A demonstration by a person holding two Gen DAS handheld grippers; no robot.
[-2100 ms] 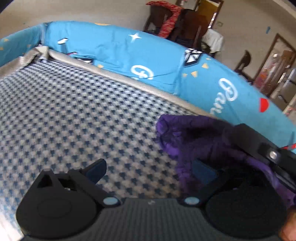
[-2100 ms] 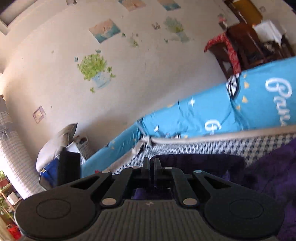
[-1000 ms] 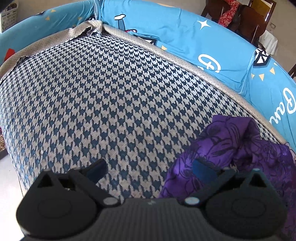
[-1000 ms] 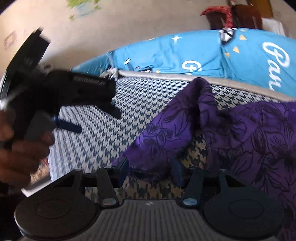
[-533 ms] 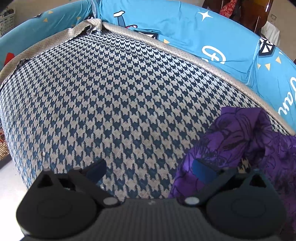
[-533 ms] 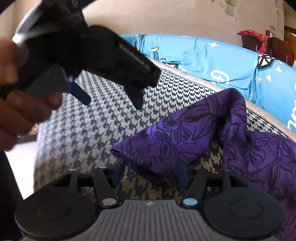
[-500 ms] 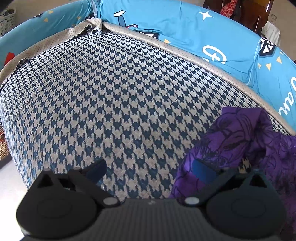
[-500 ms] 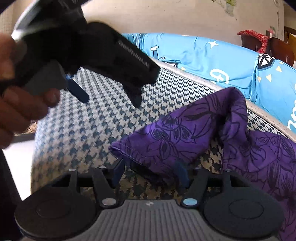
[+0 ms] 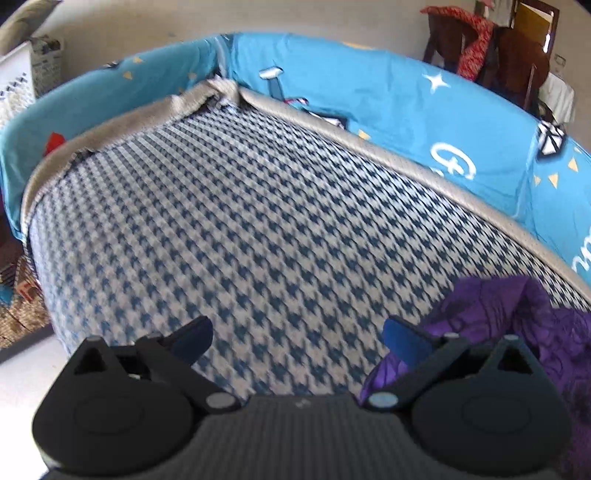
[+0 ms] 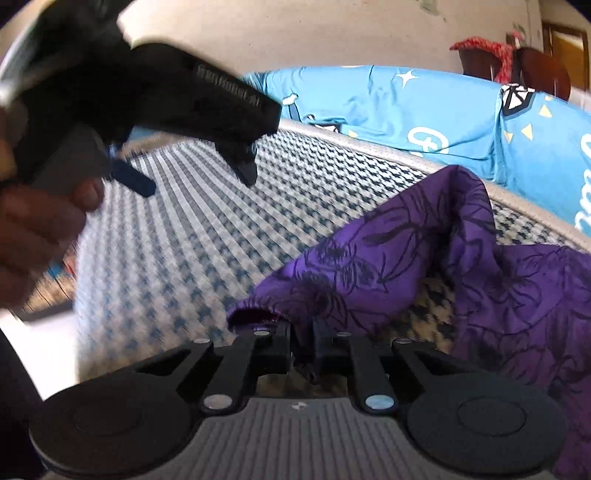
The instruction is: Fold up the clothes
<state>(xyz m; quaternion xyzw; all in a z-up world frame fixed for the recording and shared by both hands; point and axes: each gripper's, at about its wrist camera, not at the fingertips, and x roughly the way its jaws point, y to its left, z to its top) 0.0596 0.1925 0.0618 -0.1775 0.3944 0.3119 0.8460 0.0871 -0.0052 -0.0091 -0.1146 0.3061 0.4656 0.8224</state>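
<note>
A purple garment (image 10: 388, 251) with a black flower print lies crumpled on the blue-and-white houndstooth surface (image 10: 177, 251). My right gripper (image 10: 302, 341) is at its near hemmed edge. Its jaws are closing, with a fold of the cloth pinched between them. In the left wrist view the same garment (image 9: 517, 317) lies at the lower right, behind my right fingertip. My left gripper (image 9: 297, 334) stands open over bare houndstooth, with nothing between its fingers. From the right wrist view the left gripper (image 10: 194, 181) hovers at upper left in a person's hand (image 10: 33, 229).
A grey piped border (image 9: 406, 162) edges the houndstooth surface, and bright blue printed bedding (image 9: 406, 110) rises behind it. Beyond stand dark wooden chairs (image 9: 517, 59), one draped with a red cloth (image 9: 476, 26). The floor drops away at left (image 9: 22, 365).
The right jaws have come together on the garment's near edge. The left gripper has lifted and tilted up a little, so more of the blue bedding and wall shows.
</note>
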